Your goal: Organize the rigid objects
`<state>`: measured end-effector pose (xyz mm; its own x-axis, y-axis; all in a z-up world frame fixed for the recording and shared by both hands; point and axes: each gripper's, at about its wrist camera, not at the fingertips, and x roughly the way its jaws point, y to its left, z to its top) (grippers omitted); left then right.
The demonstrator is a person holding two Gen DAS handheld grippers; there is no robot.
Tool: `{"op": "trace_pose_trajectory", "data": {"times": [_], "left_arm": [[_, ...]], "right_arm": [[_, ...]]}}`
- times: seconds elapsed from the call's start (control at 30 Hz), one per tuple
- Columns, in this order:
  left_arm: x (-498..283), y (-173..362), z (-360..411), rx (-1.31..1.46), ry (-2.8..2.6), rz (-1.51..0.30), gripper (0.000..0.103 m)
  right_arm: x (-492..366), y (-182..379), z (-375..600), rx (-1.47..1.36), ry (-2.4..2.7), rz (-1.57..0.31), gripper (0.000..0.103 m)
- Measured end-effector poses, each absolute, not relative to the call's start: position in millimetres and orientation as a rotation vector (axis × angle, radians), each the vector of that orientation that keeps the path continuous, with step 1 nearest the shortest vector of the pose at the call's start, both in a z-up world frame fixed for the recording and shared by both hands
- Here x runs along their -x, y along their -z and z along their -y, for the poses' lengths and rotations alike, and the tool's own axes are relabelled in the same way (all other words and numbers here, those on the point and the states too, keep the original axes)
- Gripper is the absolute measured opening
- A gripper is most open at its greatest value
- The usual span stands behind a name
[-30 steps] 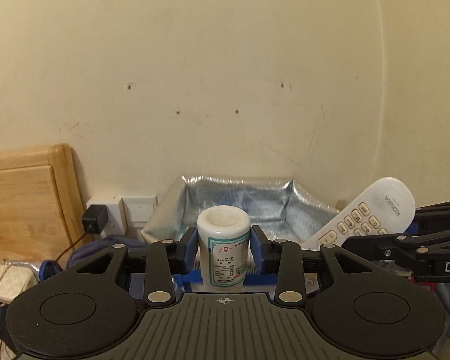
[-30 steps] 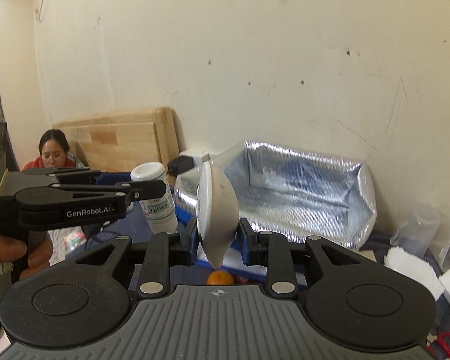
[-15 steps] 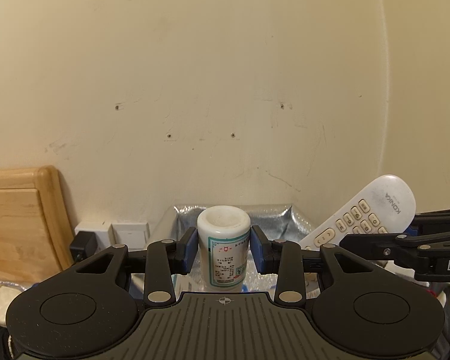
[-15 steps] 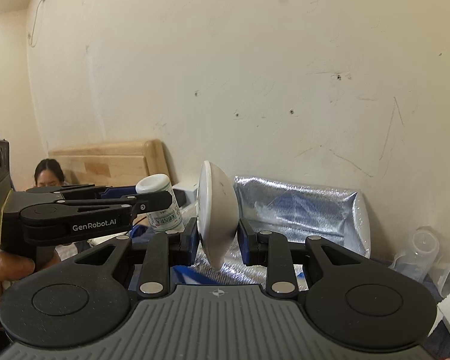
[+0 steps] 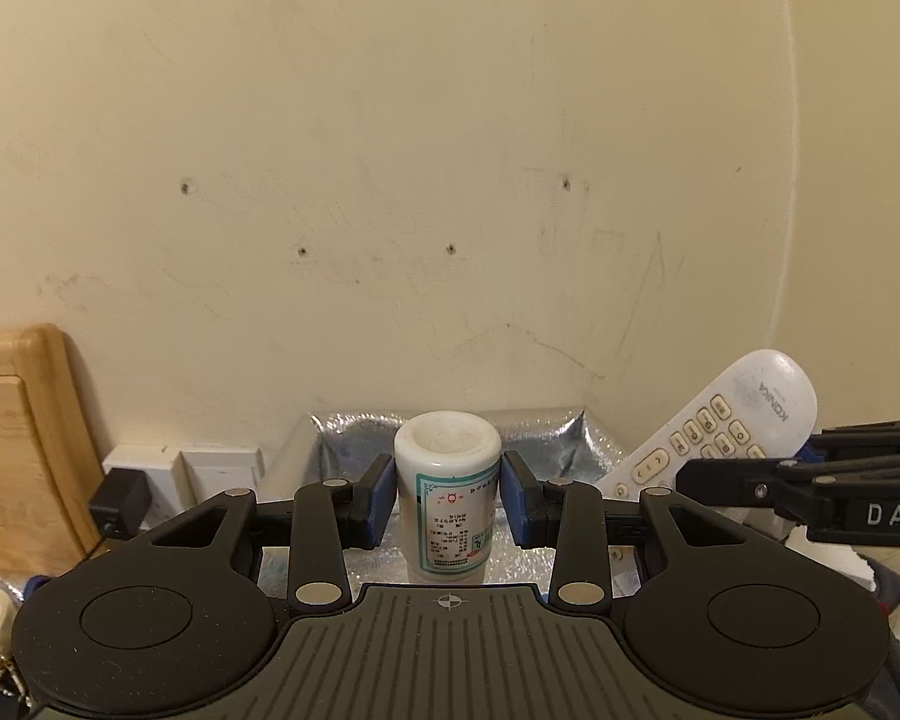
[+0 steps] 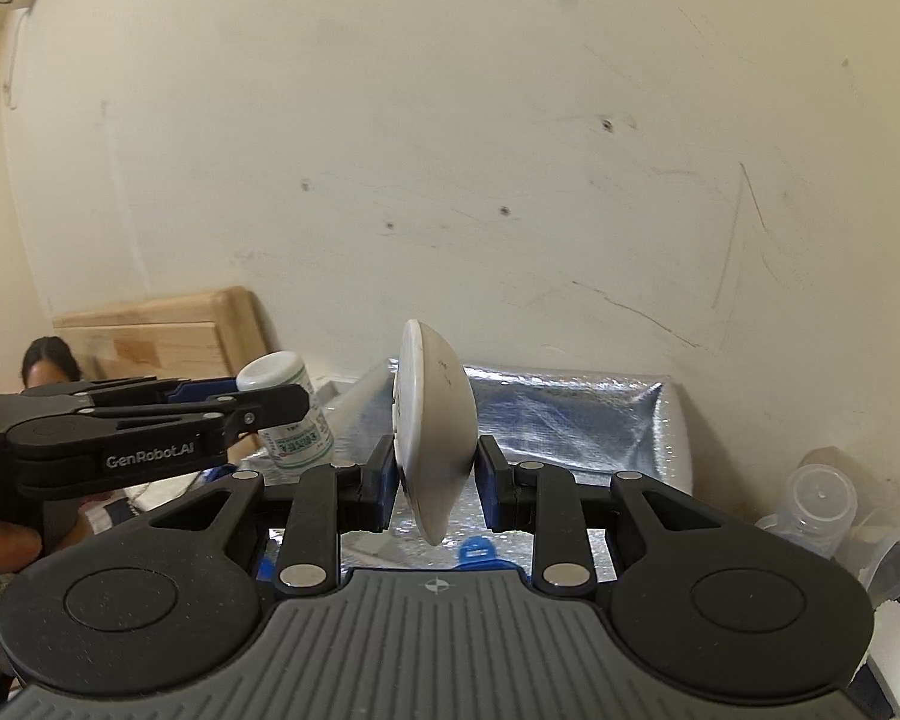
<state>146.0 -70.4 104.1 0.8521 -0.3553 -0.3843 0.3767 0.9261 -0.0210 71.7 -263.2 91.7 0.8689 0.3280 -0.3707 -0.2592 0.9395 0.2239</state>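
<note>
My left gripper [image 5: 447, 501] is shut on a white pill bottle [image 5: 448, 495] with a green-edged label, held upright in front of a silver foil-lined bag [image 5: 561, 450]. My right gripper [image 6: 435, 480] is shut on a white remote control [image 6: 432, 420], held edge-on and pointing up. The remote also shows in the left wrist view [image 5: 720, 426] at the right, and the bottle in the right wrist view [image 6: 288, 414] at the left. The open bag [image 6: 570, 414] lies just beyond both grippers, against the wall.
A cream wall stands close behind the bag. A wooden board [image 5: 12, 438] and wall sockets with a black plug [image 5: 120, 501] are at the left. Clear plastic containers [image 6: 822, 501] sit at the right. A person [image 6: 48, 360] sits at the far left.
Both grippers have risen and moved closer to the wall with their objects held. The bag now sits lower in both views and more wall shows.
</note>
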Motion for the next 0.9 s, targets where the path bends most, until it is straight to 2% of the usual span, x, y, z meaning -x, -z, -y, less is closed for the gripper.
{"op": "trace_pose_trajectory", "data": {"times": [0.43,0.9], "left_arm": [[-177.7,-68.7,81.6,-0.075,0.385,-0.470,0.035],[-196.3,-56.8,82.4,-0.098,0.376,-0.506,0.035]], "right_arm": [[-109.9,-66.6,265.2,-0.157,-0.274,-0.476,0.024],[-131.7,-52.2,248.7,-0.131,-0.290,-0.525,0.024]]}}
